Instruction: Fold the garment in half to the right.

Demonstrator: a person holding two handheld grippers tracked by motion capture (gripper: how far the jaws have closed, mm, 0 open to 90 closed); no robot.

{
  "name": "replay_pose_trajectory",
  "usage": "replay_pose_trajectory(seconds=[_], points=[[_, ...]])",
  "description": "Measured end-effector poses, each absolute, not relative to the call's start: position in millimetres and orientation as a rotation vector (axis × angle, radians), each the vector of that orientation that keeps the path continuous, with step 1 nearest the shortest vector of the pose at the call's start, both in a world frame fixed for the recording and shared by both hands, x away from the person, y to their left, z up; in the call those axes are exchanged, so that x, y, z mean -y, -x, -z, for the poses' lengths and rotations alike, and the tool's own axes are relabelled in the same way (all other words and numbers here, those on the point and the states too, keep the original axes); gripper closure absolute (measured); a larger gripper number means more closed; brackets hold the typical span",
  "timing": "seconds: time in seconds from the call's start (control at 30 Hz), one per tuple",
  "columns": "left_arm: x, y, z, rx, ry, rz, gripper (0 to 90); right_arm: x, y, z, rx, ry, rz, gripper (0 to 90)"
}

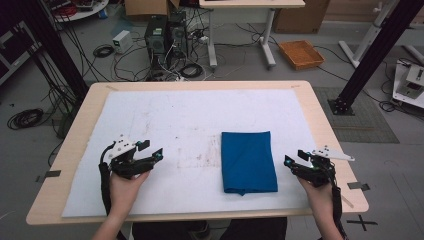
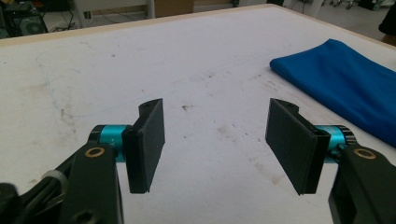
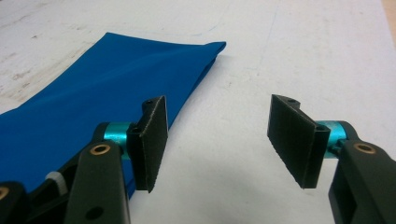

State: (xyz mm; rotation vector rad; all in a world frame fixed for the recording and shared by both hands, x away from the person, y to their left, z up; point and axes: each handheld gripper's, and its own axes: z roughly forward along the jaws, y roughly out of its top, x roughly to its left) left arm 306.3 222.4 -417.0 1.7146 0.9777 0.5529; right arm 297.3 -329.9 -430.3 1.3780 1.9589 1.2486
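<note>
A folded blue cloth (image 1: pixel 248 161) lies flat on the white mat (image 1: pixel 170 112), right of the middle and towards the near edge. My left gripper (image 1: pixel 151 150) is held just above the mat at the near left, well away from the cloth, open with nothing between its jaws. In the left gripper view the gripper (image 2: pixel 217 140) points over stained mat, with the cloth (image 2: pixel 345 84) off to the right. My right gripper (image 1: pixel 294 158) hovers just right of the cloth's right edge, open and empty. In the right gripper view its jaws (image 3: pixel 224 140) stand over bare mat beside the cloth (image 3: pixel 93 88).
The mat covers most of a wooden table (image 1: pixel 80 130). Behind the table on the floor are computer towers (image 1: pixel 165 32), tangled cables (image 1: pixel 190 70) and an orange basket (image 1: pixel 301 54). Black frame posts (image 1: pixel 370 55) stand at both sides.
</note>
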Motion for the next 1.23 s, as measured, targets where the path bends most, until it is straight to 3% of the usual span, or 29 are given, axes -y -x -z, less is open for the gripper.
replay_pose_trajectory(seconds=[1.23], points=[[-231.6,-310.4,423.6,-0.979,-1.754,-0.599,36.1,335.5,-306.1,437.9,-1.95,-1.389,-1.239,30.4]])
